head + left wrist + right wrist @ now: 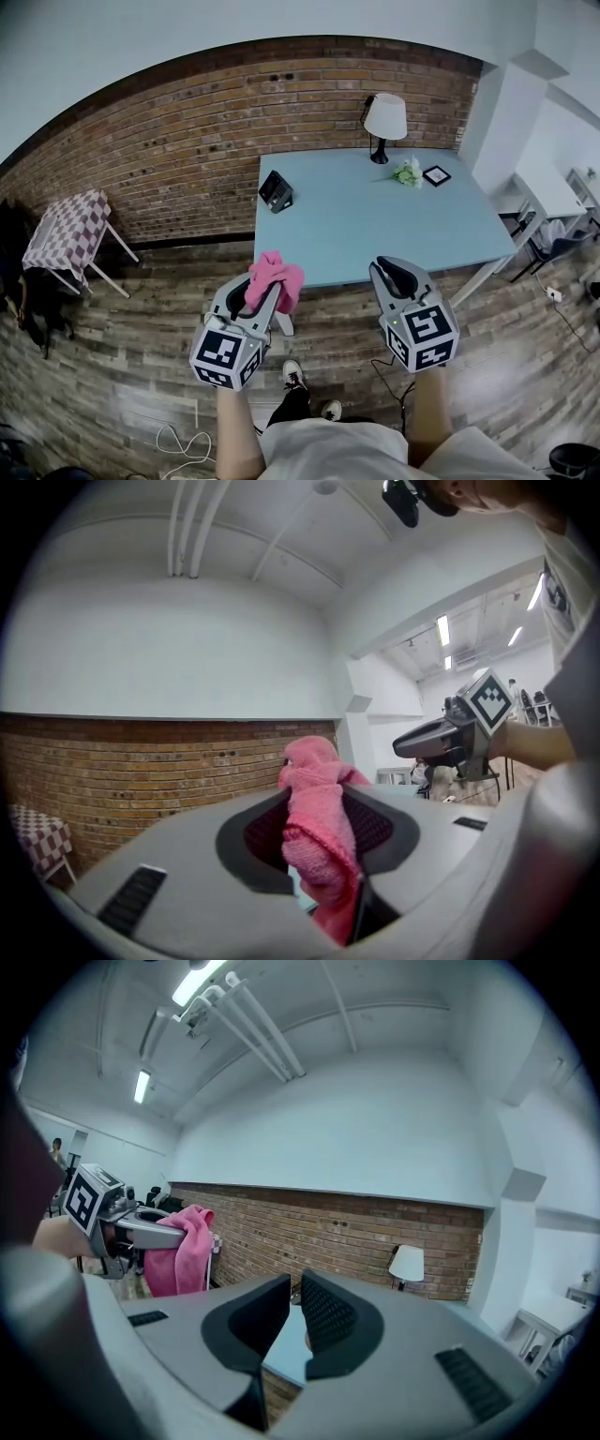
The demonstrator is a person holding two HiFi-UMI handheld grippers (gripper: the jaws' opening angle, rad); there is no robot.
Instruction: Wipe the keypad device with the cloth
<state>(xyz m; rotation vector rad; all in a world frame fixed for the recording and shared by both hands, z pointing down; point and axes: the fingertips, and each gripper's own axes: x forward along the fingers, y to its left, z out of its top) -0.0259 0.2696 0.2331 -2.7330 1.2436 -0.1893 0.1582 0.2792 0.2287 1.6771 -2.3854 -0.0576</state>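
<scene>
The keypad device (276, 191), small and dark, stands tilted near the left edge of the light blue table (375, 230). Short of the table's front edge, my left gripper (267, 281) is shut on a bunched pink cloth (277, 275). In the left gripper view the cloth (323, 827) is pinched between the pads and sticks out above them. My right gripper (394, 272) hovers level with it over the table's front edge. Its jaws (295, 1312) stand a narrow gap apart with nothing between them. Both grippers are well short of the device.
At the back of the table stand a white lamp (385, 122), a small bunch of flowers (408, 172) and a small framed card (436, 175). A brick wall runs behind. A checkered side table (67, 234) stands far left. Cables lie on the wooden floor.
</scene>
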